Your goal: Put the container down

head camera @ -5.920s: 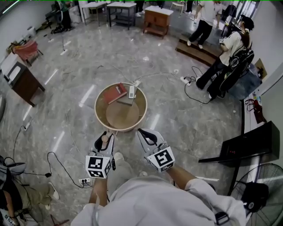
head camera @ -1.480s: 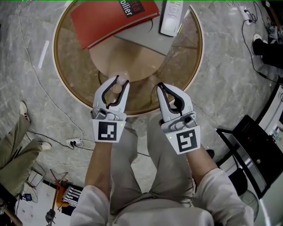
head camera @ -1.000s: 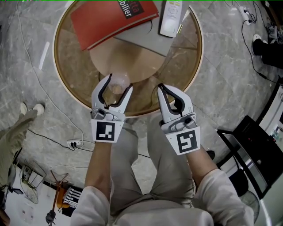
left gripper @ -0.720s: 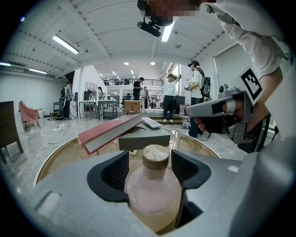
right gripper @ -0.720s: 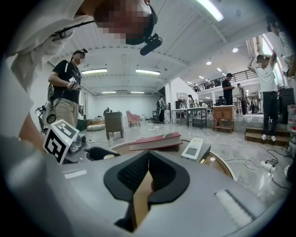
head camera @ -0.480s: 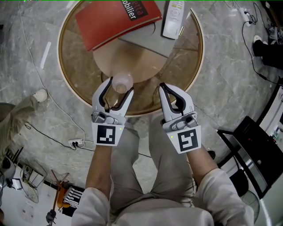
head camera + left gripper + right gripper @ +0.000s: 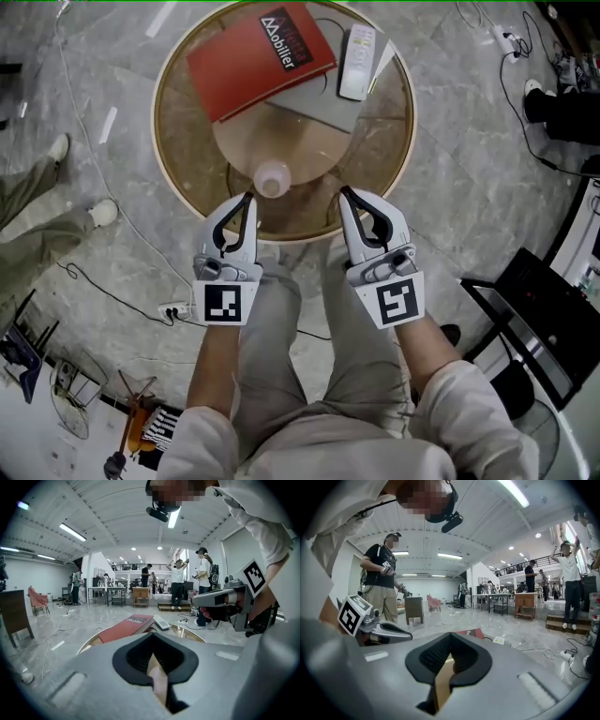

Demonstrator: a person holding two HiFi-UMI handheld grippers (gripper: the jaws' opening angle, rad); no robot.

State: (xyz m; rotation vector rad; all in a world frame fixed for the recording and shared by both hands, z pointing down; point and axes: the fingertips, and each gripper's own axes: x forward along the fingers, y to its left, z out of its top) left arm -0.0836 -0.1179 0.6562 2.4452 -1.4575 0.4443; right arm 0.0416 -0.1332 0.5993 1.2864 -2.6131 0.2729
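Observation:
The container (image 7: pixel 272 178), a small clear round cup, stands upright on the round glass table (image 7: pixel 380 159), near its front edge. My left gripper (image 7: pixel 247 197) is shut and empty, its tips just short of the cup and a little to its left. In the left gripper view the jaws (image 7: pixel 151 635) meet with nothing between them, and they hide the cup. My right gripper (image 7: pixel 344 192) hangs over the table's front rim, about a hand's width right of the cup, also shut and empty (image 7: pixel 449 637).
A red book (image 7: pixel 261 58), a white remote (image 7: pixel 356 62) and a grey sheet (image 7: pixel 323 105) lie on the far half of the table. Cables and a power strip (image 7: pixel 173 309) are on the floor at left, beside a person's legs (image 7: pixel 28 197). A black case (image 7: pixel 534 319) stands right.
My left gripper opened off the container, left it standing on the table, drew back toward me and shut. The right gripper has stayed where it was.

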